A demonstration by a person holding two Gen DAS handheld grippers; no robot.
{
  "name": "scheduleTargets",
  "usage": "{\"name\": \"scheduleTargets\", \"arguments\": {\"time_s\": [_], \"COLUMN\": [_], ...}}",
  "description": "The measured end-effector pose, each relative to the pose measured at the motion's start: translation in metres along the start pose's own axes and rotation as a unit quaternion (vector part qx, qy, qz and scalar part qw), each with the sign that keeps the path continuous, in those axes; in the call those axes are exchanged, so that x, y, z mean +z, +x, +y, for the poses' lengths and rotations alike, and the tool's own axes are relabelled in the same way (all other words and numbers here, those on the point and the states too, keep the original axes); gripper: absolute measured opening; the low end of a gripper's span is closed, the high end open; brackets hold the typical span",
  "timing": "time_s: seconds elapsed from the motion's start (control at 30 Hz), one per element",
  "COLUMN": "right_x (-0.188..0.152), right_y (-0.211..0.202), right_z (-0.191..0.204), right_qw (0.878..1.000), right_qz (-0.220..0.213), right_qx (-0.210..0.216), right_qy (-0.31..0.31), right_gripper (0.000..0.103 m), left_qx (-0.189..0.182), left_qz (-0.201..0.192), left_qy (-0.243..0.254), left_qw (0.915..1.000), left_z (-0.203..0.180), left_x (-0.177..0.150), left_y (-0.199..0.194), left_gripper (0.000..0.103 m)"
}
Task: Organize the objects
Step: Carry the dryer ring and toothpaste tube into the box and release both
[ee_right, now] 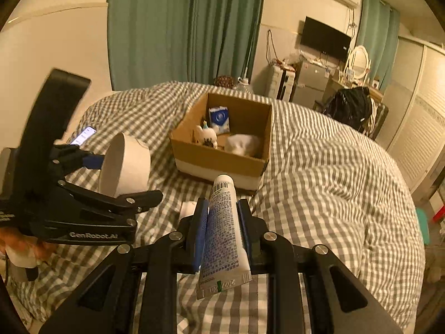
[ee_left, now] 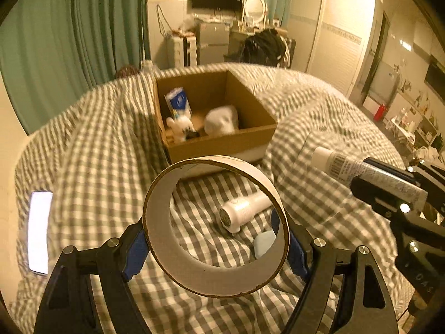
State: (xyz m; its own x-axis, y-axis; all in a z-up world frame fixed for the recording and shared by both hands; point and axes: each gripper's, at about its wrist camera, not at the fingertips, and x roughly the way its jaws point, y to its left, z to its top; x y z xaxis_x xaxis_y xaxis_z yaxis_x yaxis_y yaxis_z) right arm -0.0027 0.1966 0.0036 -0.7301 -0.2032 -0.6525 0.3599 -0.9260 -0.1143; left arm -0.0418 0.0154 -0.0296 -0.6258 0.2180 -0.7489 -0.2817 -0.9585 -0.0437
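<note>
The left gripper (ee_left: 215, 246) is clamped on a tape roll (ee_left: 214, 226), held up in front of the box (ee_left: 222, 142) on the bed (ee_left: 97, 139). The right gripper (ee_right: 222, 233) pinches a tube (ee_right: 224, 228), cap toward the box, which holds a carton (ee_left: 178, 103), a plush (ee_left: 180, 128) and a white bundle (ee_left: 222, 119).

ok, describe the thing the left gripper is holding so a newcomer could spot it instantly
Start at the checked duvet and the open cardboard box on it. In front of the box, the left gripper clamps a tape roll by its sides: a wide, pale cardboard-coloured ring. It is the only hollow hoop here; the right gripper holds a slim printed tube.
</note>
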Motion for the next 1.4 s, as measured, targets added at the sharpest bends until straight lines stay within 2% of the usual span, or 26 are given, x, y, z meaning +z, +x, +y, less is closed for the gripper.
{"name": "scheduleTargets", "arguments": {"time_s": [0.23,0.37,0.67,0.9,1.17,1.4], "right_x": [0.023,0.042,0.093,0.129,0.162,0.180], "right_y": [-0.020,-0.024,0.002,0.043,0.113,0.181], "right_z": [0.009,0.011,-0.001,-0.022,-0.048,-0.069], "right_qw": [0.999,0.998,0.996,0.996,0.997,0.999], "right_qz": [-0.033,-0.055,-0.083,-0.087,-0.068,-0.038], "right_qx": [-0.006,-0.006,-0.004,0.000,0.005,0.016], "right_qy": [-0.022,-0.033,-0.039,-0.032,-0.024,-0.017], "right_gripper": [0.021,0.021,0.021,0.021,0.021,0.021], "left_qx": [0.013,0.019,0.036,0.043,0.054,0.056], "left_qz": [-0.032,-0.047,-0.060,-0.058,-0.036,-0.021], "left_qy": [0.012,0.019,0.006,-0.009,-0.004,0.005], "left_qw": [0.9993,0.9985,0.9975,0.9974,0.9979,0.9982], "left_z": [0.004,0.005,0.023,0.038,0.046,0.055], "left_x": [0.022,0.041,0.095,0.131,0.162,0.170], "left_y": [-0.026,-0.027,0.000,0.043,0.108,0.157], "left_gripper": [0.083,0.083,0.083,0.083,0.083,0.083]}}
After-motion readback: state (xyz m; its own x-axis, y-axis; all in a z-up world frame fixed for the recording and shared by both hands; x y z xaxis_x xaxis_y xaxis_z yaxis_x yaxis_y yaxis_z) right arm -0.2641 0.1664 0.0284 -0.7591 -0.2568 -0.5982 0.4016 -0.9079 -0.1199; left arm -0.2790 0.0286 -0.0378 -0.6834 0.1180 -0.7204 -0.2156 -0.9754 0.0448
